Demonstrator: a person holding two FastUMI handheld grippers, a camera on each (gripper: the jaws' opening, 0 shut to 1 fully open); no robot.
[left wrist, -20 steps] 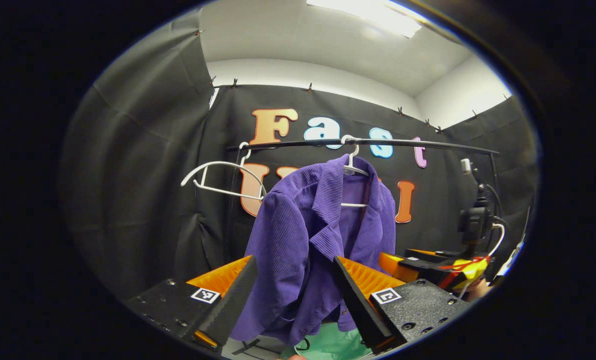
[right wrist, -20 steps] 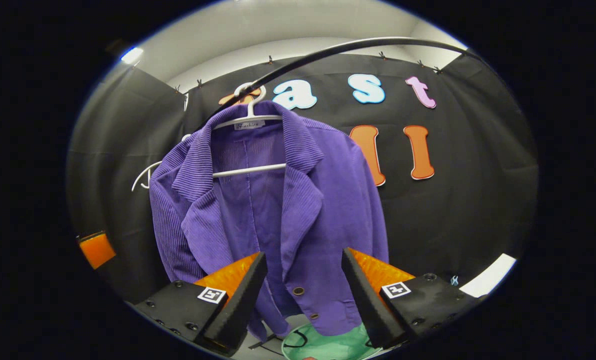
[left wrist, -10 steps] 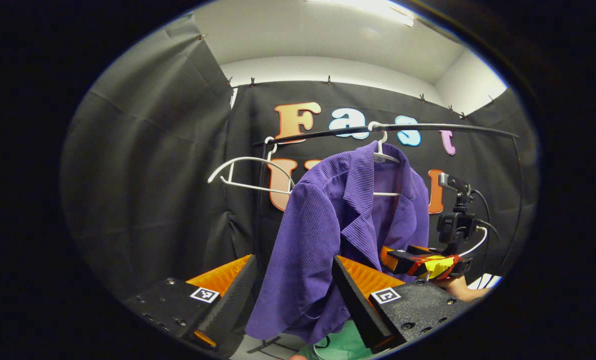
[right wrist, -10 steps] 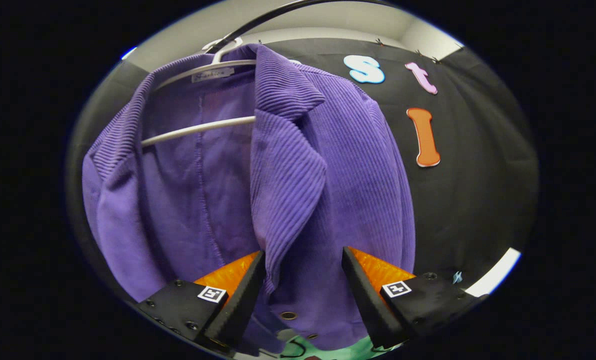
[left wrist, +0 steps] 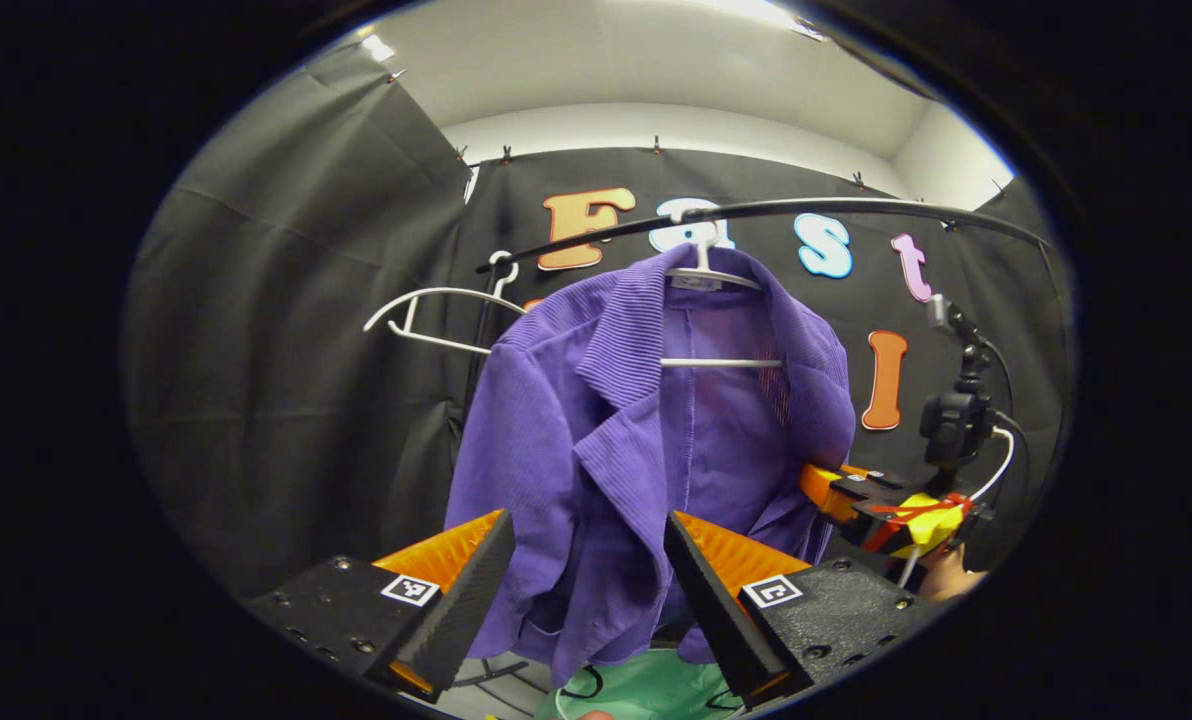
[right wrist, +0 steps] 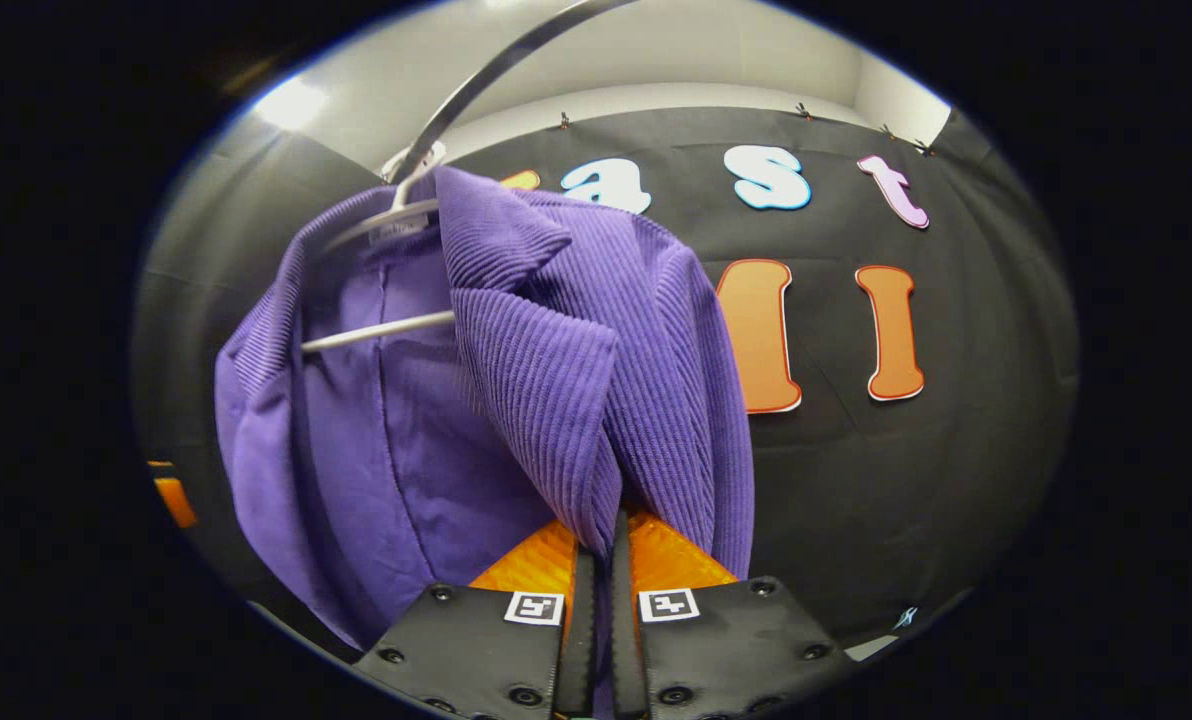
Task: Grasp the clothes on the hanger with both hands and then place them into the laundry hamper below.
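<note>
Black cloth walls the booth, and a purple corduroy jacket (left wrist: 646,430) hangs on a white hanger (left wrist: 704,275) from the dark rail (left wrist: 806,208). Right gripper (right wrist: 596,560) pinches the jacket's front edge, fingers pressed together on the fabric. Left gripper (left wrist: 581,570) is spread wide before the jacket's lower front. Below sits the green laundry hamper (left wrist: 646,692); contents unclear. An empty hanger (left wrist: 436,315) hangs near the rail's end.

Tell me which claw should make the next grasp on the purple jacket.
Left. The right claw is already shut on the purple jacket. The left claw is open, with the jacket's other front panel hanging between its fingers.
</note>
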